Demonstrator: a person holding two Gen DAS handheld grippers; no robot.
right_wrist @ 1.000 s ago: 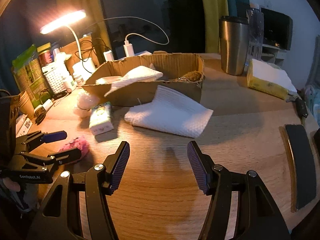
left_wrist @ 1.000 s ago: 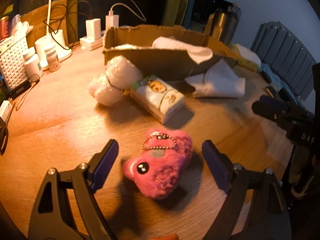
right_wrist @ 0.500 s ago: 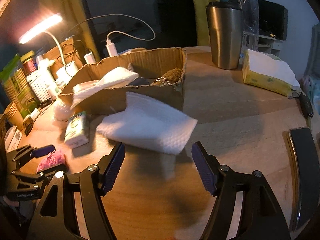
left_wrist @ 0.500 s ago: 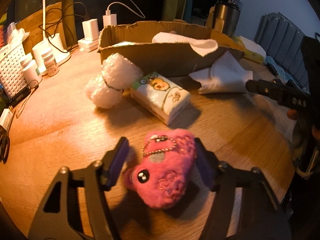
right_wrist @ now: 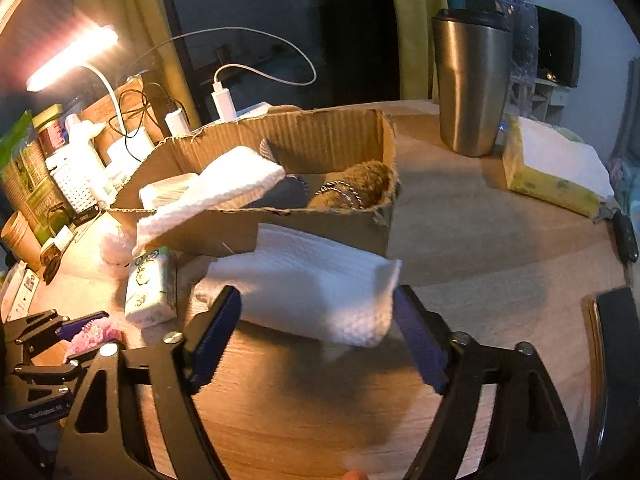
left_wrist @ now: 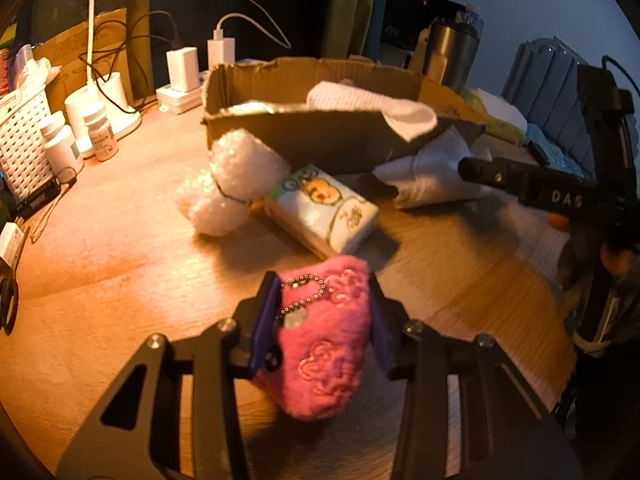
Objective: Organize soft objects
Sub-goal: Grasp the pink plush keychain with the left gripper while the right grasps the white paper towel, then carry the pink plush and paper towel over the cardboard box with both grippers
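A pink plush toy [left_wrist: 324,336] with a bead chain sits on the wooden table between the pads of my left gripper [left_wrist: 322,292]. The jaws are closing and both pads press its sides. A folded white cloth [right_wrist: 312,280] leans on the front of the cardboard box [right_wrist: 320,136]. My right gripper [right_wrist: 316,300] is just before it, its jaws opening, with the cloth's near edge between the fingertips and no pad touching. Another white cloth [right_wrist: 216,188] hangs over the box rim, and a brown furry thing [right_wrist: 356,188] lies inside. A tissue pack [left_wrist: 324,208] and a bubble-wrap bundle [left_wrist: 232,184] lie by the box.
A steel tumbler [right_wrist: 470,88] and a yellow tissue box [right_wrist: 552,172] stand at the back right. A dark phone [right_wrist: 616,360] lies at the right edge. Chargers [left_wrist: 182,68], pill bottles [left_wrist: 100,132], a white basket [left_wrist: 20,140] and a lit desk lamp [right_wrist: 72,56] crowd the left.
My left jaws have closed from wide apart onto the pink plush. My right gripper has moved forward to the folded white cloth, and its jaws have spread wider.
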